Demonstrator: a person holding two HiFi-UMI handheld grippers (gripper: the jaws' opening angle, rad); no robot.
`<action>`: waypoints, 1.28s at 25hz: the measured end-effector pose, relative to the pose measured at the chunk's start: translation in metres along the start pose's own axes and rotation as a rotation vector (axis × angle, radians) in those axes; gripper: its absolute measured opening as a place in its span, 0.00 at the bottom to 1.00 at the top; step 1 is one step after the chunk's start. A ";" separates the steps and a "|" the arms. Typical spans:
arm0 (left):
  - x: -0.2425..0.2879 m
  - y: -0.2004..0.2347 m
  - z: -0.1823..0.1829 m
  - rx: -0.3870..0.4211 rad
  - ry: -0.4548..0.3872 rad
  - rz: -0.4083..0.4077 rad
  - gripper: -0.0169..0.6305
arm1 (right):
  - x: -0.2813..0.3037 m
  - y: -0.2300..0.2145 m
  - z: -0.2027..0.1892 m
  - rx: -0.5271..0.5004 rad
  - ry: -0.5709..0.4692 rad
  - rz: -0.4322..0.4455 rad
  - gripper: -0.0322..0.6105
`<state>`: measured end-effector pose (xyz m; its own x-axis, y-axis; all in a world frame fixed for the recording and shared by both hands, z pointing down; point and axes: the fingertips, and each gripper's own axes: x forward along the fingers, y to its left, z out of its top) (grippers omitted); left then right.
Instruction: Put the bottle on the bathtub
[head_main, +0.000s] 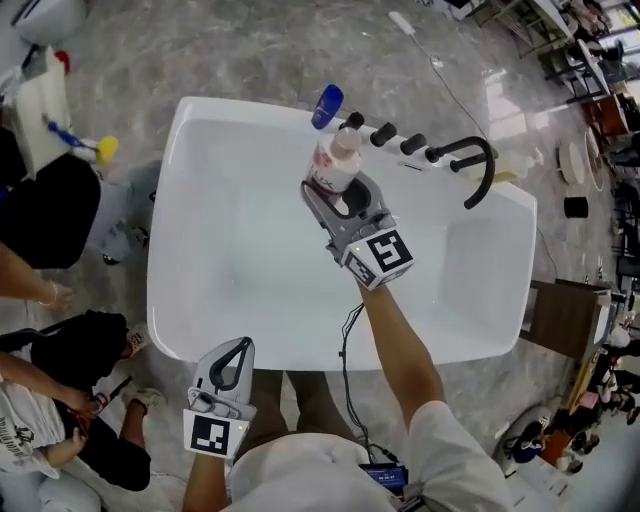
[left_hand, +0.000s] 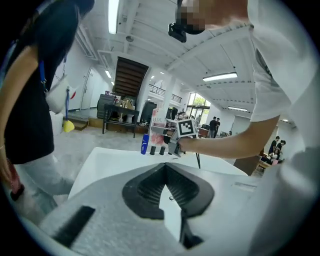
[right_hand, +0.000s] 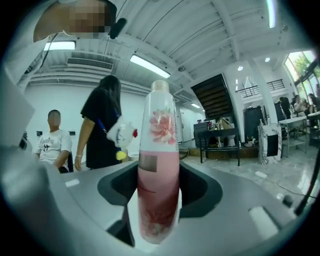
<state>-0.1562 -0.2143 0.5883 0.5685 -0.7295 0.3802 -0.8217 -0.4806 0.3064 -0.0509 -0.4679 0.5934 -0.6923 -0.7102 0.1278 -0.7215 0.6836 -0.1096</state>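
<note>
A pink bottle with a flower print and a pale cap is clamped upright in my right gripper, held over the far rim of the white bathtub. In the right gripper view the pink bottle fills the middle between the jaws. My left gripper hangs at the tub's near rim, shut with nothing in it. From the left gripper view, my left gripper looks across the bathtub toward the bottle in the distance.
A blue bottle stands on the far rim beside several black tap knobs and a black curved spout. People stand and crouch at the left of the tub. A cable runs across the floor behind it.
</note>
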 end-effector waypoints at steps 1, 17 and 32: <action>0.006 0.009 -0.009 -0.012 0.009 0.008 0.04 | 0.013 -0.008 -0.015 -0.004 0.009 -0.007 0.44; -0.002 0.083 -0.125 -0.155 0.150 0.128 0.04 | 0.194 -0.121 -0.170 -0.018 0.090 -0.176 0.44; 0.020 0.094 -0.133 -0.132 0.116 0.083 0.04 | 0.232 -0.158 -0.179 -0.064 -0.044 -0.246 0.45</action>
<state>-0.2167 -0.2095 0.7409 0.5062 -0.6996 0.5043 -0.8577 -0.3474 0.3790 -0.0961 -0.7103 0.8168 -0.4972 -0.8619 0.0995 -0.8670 0.4981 -0.0174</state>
